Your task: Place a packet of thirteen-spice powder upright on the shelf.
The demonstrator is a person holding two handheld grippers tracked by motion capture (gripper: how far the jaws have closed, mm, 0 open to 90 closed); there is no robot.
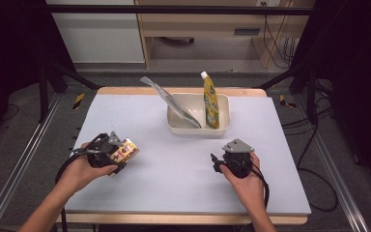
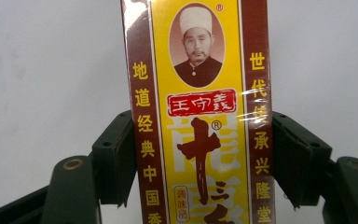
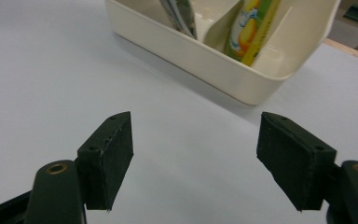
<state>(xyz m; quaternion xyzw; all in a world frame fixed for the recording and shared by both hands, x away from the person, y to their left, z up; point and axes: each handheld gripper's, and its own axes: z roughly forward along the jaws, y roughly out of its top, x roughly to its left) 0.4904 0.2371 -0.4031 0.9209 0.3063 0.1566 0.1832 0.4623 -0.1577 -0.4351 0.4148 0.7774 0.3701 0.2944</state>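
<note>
Though well short of the tub (image 1: 199, 126), spice box (image 2: 198, 116) clamped within left gripper (image 2: 198, 161).

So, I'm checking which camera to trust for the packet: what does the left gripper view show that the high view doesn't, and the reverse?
Left gripper view alone: the printed front of the yellow-and-maroon box, with both pads pressed on its sides.
High view alone: the cream bin holding a silver pouch and a yellow spouted pouch, plus the right gripper, open over bare table.
Both: the left gripper holding that box above the white tabletop.
</note>
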